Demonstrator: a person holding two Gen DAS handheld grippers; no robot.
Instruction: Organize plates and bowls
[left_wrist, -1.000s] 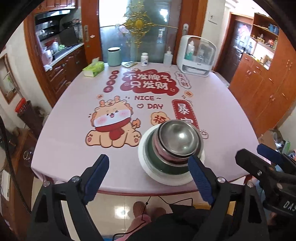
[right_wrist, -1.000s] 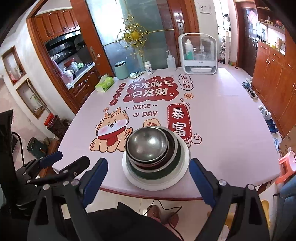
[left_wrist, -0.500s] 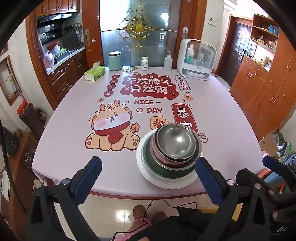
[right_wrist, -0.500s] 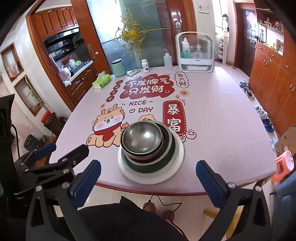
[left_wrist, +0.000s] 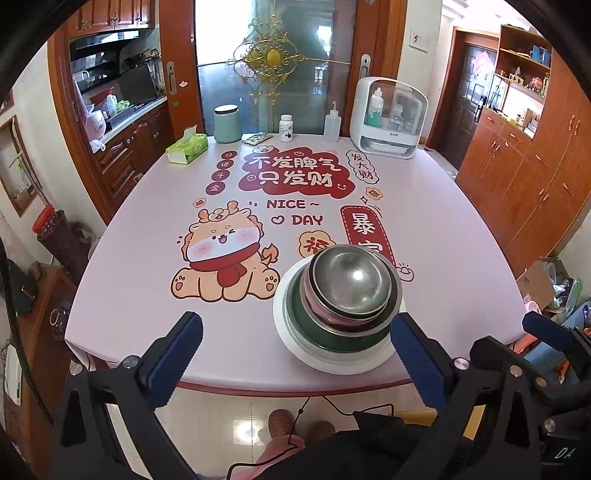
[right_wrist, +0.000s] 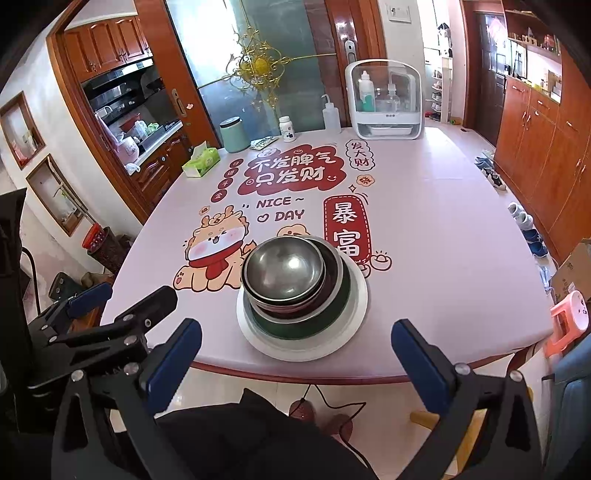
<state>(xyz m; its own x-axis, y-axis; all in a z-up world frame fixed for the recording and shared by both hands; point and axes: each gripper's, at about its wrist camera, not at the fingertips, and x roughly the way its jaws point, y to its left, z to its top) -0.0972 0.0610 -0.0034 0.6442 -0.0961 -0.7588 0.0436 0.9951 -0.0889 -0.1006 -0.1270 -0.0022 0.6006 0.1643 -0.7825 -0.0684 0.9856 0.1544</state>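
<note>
Near the front edge of the pink table (left_wrist: 443, 229) stands one stack: a white plate (left_wrist: 295, 343) at the bottom, a dark green dish (left_wrist: 299, 314), a pink-red bowl (left_wrist: 310, 299) and a steel bowl (left_wrist: 351, 280) on top. The right wrist view shows the same steel bowl (right_wrist: 282, 267) on the white plate (right_wrist: 356, 310). My left gripper (left_wrist: 297, 330) hangs open just short of the table edge, with nothing between its blue pads. My right gripper (right_wrist: 297, 330) is open and empty too, beside the left one (right_wrist: 122, 299). Neither touches the stack.
Along the far edge stand a tissue box (left_wrist: 186, 147), a mint canister (left_wrist: 227, 123), a pill bottle (left_wrist: 286, 127), a squeeze bottle (left_wrist: 331, 123) and a white countertop cabinet (left_wrist: 388, 116). Wooden cupboards line the right wall. A person's feet (left_wrist: 284, 424) and a cable show under the table edge.
Both grippers' jaws have spread wider apart. Both hands have stayed about where they were, and the stack has not moved.
</note>
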